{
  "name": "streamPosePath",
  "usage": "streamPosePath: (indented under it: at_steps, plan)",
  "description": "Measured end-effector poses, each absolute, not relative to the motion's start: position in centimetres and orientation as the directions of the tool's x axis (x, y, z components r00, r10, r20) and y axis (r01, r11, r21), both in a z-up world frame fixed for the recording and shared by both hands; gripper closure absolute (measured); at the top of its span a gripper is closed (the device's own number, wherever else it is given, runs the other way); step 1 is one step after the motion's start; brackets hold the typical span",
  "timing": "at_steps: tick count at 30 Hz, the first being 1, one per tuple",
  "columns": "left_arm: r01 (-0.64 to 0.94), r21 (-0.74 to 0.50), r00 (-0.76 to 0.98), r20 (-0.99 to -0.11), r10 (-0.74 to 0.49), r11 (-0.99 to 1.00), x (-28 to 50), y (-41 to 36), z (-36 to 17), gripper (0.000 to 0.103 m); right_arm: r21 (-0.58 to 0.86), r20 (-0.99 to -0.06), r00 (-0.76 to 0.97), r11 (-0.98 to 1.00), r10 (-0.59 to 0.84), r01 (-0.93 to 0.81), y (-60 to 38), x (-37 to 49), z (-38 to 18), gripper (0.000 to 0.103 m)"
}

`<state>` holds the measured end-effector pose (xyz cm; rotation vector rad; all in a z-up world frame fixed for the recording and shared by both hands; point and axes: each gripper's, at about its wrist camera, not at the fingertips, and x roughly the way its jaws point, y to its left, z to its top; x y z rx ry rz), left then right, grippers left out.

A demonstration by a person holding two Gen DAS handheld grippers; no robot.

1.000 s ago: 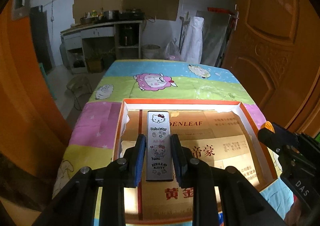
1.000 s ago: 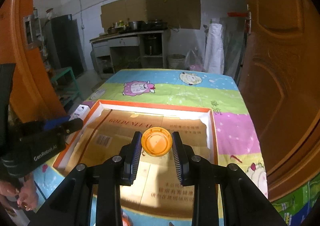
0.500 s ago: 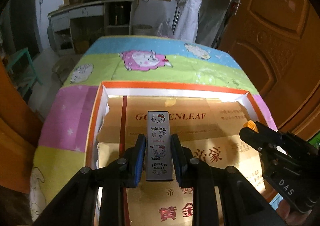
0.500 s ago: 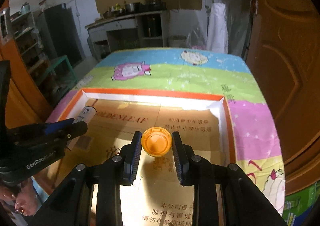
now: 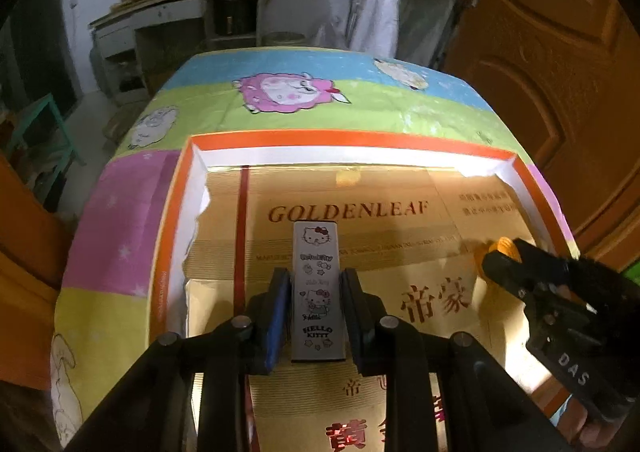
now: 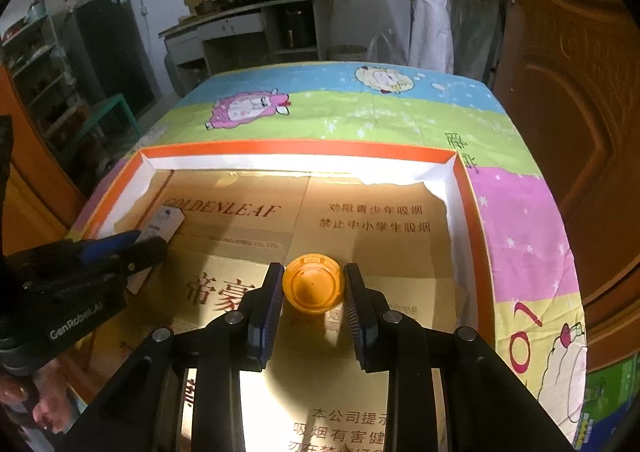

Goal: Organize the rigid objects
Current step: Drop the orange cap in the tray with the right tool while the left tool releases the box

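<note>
A slim silver Hello Kitty box (image 5: 317, 292) sits lengthwise between the pads of my left gripper (image 5: 315, 273), which is shut on it low over the cardboard floor of a shallow orange-rimmed box (image 5: 340, 140). In the right wrist view the same Hello Kitty box (image 6: 166, 220) pokes out past the left gripper (image 6: 144, 246) near the tray's left wall. My right gripper (image 6: 313, 267) is shut on a round orange cap (image 6: 313, 288) above the middle of the orange-rimmed box (image 6: 300, 146). From the left wrist view, the right gripper (image 5: 496, 257) and the cap (image 5: 503, 246) show at the right.
The orange-rimmed box lies on a table under a bright cartoon-sheep cloth (image 5: 288, 92). A brown wooden door (image 5: 560, 72) stands close on the right. At the back are a kitchen counter (image 6: 240, 24) with pots and a green stool (image 5: 44, 120) on the left.
Both grippers have sunk toward the cardboard floor of the orange-rimmed box and tipped further down. Each still grips its object.
</note>
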<state>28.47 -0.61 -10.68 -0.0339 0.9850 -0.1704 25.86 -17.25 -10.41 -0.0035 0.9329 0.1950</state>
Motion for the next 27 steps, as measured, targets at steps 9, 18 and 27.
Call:
streamPosePath:
  at_steps: [9, 18, 27]
  plan:
    - [0.184, -0.136, 0.529, -0.821, -0.215, 0.973, 28.2, -0.8, -10.2, 0.039, 0.053, -0.814, 0.567, 0.989, 0.123, -0.139, -17.5, 25.5, -10.8, 0.049]
    - [0.185, -0.128, 0.618, -0.756, -0.217, 0.974, 25.3, -0.2, -6.5, 0.039, 0.071, -0.792, 0.599, 0.992, 0.119, -0.103, -18.5, 23.2, -8.9, 0.049]
    - [0.198, -0.153, 0.659, -0.711, -0.247, 0.968, 20.7, 0.3, -3.7, 0.039, 0.081, -0.766, 0.631, 0.992, 0.123, -0.096, -18.6, 19.5, -6.5, 0.049]
